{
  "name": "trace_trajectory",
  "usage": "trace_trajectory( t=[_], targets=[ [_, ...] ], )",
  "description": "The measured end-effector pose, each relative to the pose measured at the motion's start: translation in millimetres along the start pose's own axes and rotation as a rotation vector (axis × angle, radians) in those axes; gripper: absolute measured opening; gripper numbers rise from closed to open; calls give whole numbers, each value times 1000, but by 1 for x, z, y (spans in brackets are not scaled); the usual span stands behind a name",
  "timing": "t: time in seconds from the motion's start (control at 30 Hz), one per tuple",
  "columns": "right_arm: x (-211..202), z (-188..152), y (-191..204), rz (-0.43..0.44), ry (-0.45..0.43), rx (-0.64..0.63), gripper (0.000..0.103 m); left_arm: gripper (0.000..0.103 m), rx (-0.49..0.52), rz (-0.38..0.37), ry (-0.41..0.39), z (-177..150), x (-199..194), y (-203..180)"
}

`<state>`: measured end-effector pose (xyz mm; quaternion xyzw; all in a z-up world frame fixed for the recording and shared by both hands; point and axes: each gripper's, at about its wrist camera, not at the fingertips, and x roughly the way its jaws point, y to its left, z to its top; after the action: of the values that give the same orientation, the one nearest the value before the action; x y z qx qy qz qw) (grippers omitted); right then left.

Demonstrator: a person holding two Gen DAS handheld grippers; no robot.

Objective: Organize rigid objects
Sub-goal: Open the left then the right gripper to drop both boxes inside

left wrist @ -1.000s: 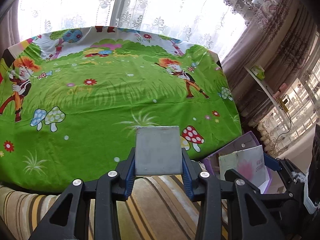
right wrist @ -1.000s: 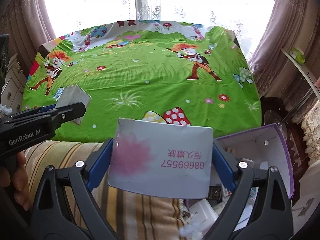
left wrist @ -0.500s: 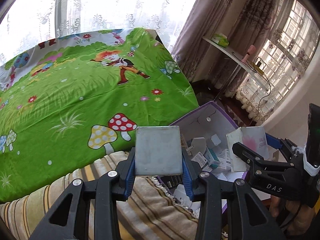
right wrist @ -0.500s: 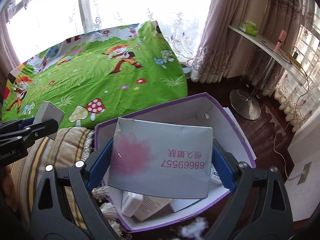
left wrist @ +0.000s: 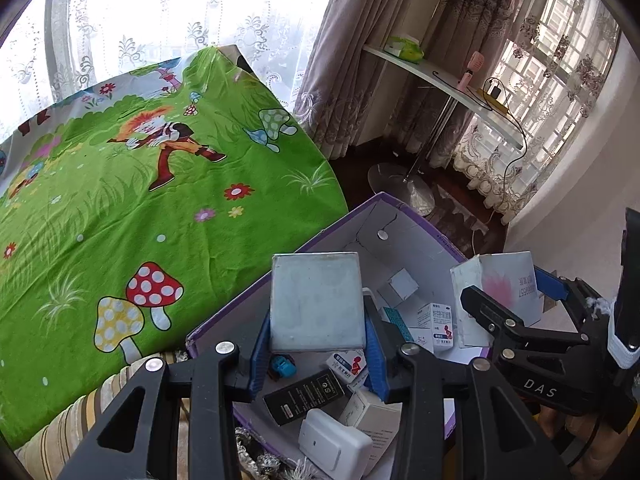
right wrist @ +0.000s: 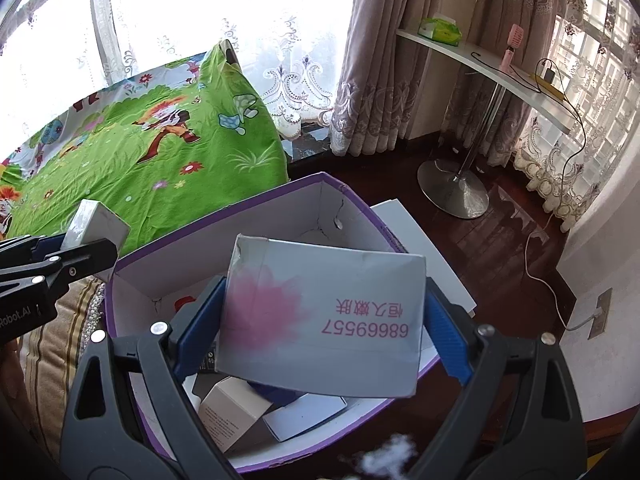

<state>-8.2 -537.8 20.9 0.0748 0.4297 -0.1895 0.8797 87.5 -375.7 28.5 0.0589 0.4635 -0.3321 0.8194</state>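
Bed cover (left wrist: 168, 200): green cartoon print with mushrooms and figures, spread at far left of both views; striped cushion edge (left wrist: 92, 412) just below it.
Left gripper (left wrist: 318, 354): clamped on a grey square box (left wrist: 318, 300), blue pads pressed against its two sides; held upright above the near left corner of the purple box. Also seen at left edge of right wrist view (right wrist: 76, 248), same grey box (right wrist: 94, 222) between its fingers.
Purple box (left wrist: 404, 208): open-topped, white inside, set beside the bed edge on dark floor; far rim (right wrist: 320, 178) seen in right wrist view.
Contents, left wrist view: small blue toy (left wrist: 282, 366), black flat pack (left wrist: 306, 396), white adapter (left wrist: 334, 446), red-and-white medicine carton (left wrist: 348, 364), blue-and-white medicine carton (left wrist: 438, 326), small white cube (left wrist: 398, 288).
Contents, right wrist view: beige carton (right wrist: 234, 412) and white flat box (right wrist: 304, 416), lying on the bottom, partly hidden.
Right gripper (right wrist: 320, 332): closed on a grey carton with pink flower print (right wrist: 320, 316), digits 68669557 upside down; carton held slightly tilted over the middle of the purple box, not touching contents as far as visible. Same gripper (left wrist: 516, 300) and carton (left wrist: 500, 284) at right of left wrist view.
Background right: curved white shelf (right wrist: 500, 68) on a metal stand, lace curtains.
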Motion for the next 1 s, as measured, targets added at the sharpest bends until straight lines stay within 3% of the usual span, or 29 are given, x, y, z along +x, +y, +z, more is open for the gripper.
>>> trace_trajectory(
  t=[0.07,0.23,0.47,0.63,0.8,0.9,1.0],
  targets=[
    [4,0,-3,1,6,8,94,44,3,0,1,3,6,-3],
    [5,-1,-7,0,16,17,94,64,-3,-1,-11,5,8,-5],
    [-6,-4,-1,-10,20,-12,96,69,-8,21,-15,-1,-1,-5],
    [-16,-4,2,-20,10,-21,102,84,-30,33,-24,-8,-14,-3],
    [-34,-10,7,-15,-8,-26,102,85,-38,70,-10,-25,-28,-4],
    [-45,-20,13,-17,-11,-57,102,85,-55,-4,8,-40,-36,-3],
    [-55,-29,12,-17,-7,-50,102,94,-59,-79,5,-51,-43,-4]
  ],
)
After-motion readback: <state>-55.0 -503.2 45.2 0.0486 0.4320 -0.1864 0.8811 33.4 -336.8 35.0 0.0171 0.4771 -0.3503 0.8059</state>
